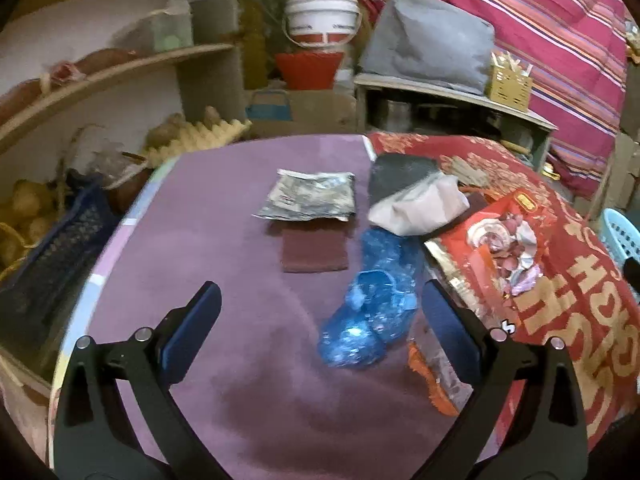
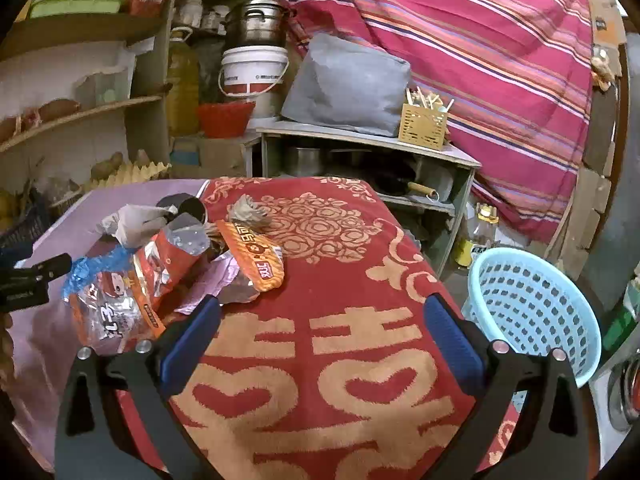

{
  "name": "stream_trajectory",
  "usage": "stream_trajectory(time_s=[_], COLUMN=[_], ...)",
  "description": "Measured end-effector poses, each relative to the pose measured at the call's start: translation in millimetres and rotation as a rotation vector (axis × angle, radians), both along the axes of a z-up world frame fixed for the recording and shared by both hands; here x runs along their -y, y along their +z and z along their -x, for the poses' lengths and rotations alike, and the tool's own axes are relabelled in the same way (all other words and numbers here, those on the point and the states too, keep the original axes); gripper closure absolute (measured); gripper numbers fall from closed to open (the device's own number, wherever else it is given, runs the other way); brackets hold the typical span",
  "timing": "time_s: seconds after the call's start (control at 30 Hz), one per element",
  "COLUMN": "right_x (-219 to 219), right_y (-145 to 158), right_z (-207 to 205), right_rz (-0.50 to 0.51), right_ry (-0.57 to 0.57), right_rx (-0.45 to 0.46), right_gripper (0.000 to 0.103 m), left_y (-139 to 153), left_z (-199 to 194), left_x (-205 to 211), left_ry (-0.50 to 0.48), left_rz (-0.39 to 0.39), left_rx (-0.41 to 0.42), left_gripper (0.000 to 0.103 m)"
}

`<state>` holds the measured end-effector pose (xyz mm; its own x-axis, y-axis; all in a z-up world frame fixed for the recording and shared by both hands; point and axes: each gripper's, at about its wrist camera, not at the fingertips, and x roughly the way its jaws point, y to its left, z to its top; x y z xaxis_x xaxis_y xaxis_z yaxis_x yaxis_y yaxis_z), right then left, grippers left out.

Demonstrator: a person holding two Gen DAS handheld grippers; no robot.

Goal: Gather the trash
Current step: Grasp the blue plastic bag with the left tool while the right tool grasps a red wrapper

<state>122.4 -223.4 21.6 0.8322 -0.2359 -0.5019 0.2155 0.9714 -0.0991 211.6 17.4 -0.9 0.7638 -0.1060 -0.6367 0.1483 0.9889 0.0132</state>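
Observation:
My left gripper [image 1: 320, 300] is open and empty over the purple table [image 1: 208, 264]. A crumpled blue plastic bag [image 1: 372, 304] lies between its fingers, nearer the right one. Beyond lie a silver wrapper [image 1: 310, 196], a maroon scouring pad [image 1: 314, 250], a grey-and-pink wad [image 1: 412, 200] and a red snack bag [image 1: 496, 248]. My right gripper [image 2: 320, 316] is open and empty over the red towel [image 2: 340, 360]. To its left lies a trash pile: an orange wrapper [image 2: 256, 256], a red snack bag [image 2: 172, 264] and the blue bag [image 2: 96, 268].
A light blue basket [image 2: 536, 312] stands off the table's right edge, also seen in the left wrist view [image 1: 622, 236]. Shelves [image 2: 80, 116] and a low cabinet [image 2: 368, 140] stand behind the table. A dark crate [image 1: 56, 256] sits left of the table.

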Motion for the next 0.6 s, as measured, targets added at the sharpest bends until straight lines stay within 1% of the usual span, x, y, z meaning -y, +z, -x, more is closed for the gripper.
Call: stream_trajectory(time_s=[0.1,0.13,0.17,0.2,0.27,0.33,0.37,0.5,0.6], right_x=[0.3,1.0,1.1,0.7,-0.6,-4.5,-7.1,-18.1,-29.9], right_y=[-3.1,-3.8,-5.2,-6.1,-7.1,-7.6,-7.7,-7.1,-7.2], right_z=[-2.2,-3.5,-4.2,-4.6,-6.1,-5.9,-5.6,-4.4,-3.1], right_rz=[0.000,-0.005,-0.010,-0.010,-0.007,-0.003,0.000,0.004,0.000], right_ry=[-0.011,-0.013,-0.015,-0.015,-0.015,-0.008,-0.004,0.016,0.039], right_rx=[-0.008,-0.010,-0.015,-0.018,-0.022,-0.025,-0.026,-0.029,-0.037], right_gripper=[0.004,0.004,0.004,0.004,0.004,0.004,0.004,0.004,0.004], left_y=[-9.0,-12.5,-17.2,-20.3,-25.4,-26.5,-24.8,-12.4,-4.8], left_z=[-7.3,-9.6,-12.8,-14.6,-18.0,-18.0,-15.9,-4.9,3.2], left_x=[5.2,6.6,7.2,6.7,4.2,1.9,1.6,-2.9,-12.7], left_ry=[-0.040,-0.049,-0.051,-0.049,-0.057,-0.076,-0.079,-0.074,-0.071], left_rz=[0.014,0.016,0.020,0.025,0.058,0.098,0.104,0.093,0.099], left_rx=[-0.048,-0.065,-0.090,-0.105,-0.139,-0.153,-0.145,-0.084,-0.068], left_gripper=[0.016,0.022,0.032,0.036,0.059,0.069,0.074,0.077,0.078])
